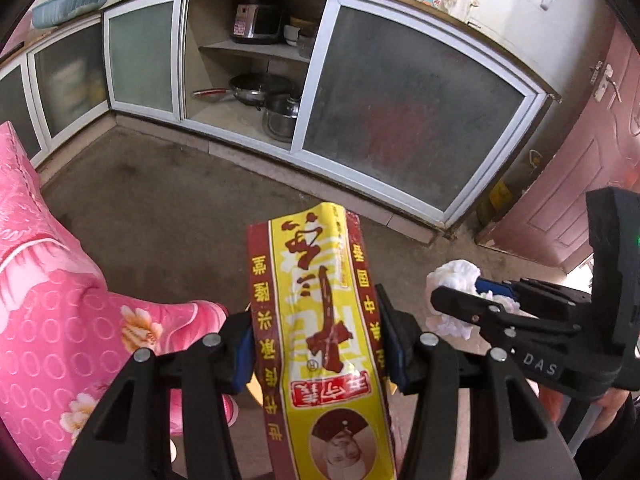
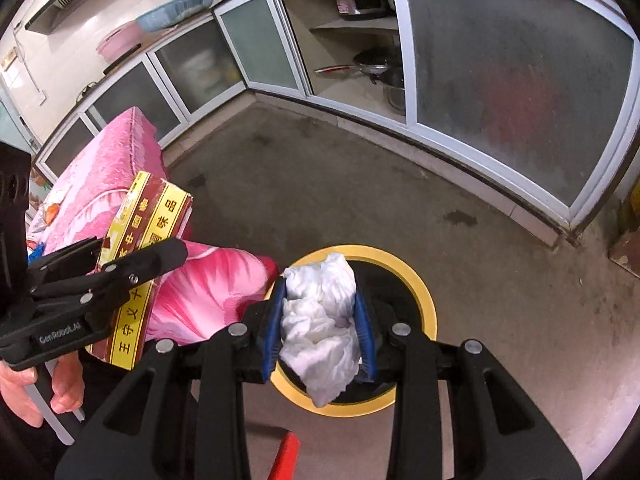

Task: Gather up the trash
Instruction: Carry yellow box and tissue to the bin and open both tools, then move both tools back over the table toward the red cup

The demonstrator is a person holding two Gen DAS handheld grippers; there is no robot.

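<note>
My left gripper (image 1: 318,344) is shut on a yellow and dark red seasoning box (image 1: 320,320), held above the floor; the box also shows in the right wrist view (image 2: 148,216). My right gripper (image 2: 320,328) is shut on a crumpled white tissue (image 2: 320,320) and holds it right above a bin with a yellow rim (image 2: 424,304) and a black inside. In the left wrist view the right gripper (image 1: 460,300) with the tissue (image 1: 452,276) is to the right of the box.
A table under a pink flowered cloth (image 2: 112,176) stands at the left, beside the bin. Kitchen cabinets with frosted sliding doors (image 1: 400,112) run along the back; one open bay holds pans (image 1: 248,90). A pink door (image 1: 580,168) is at the right. The floor is bare concrete (image 2: 320,184).
</note>
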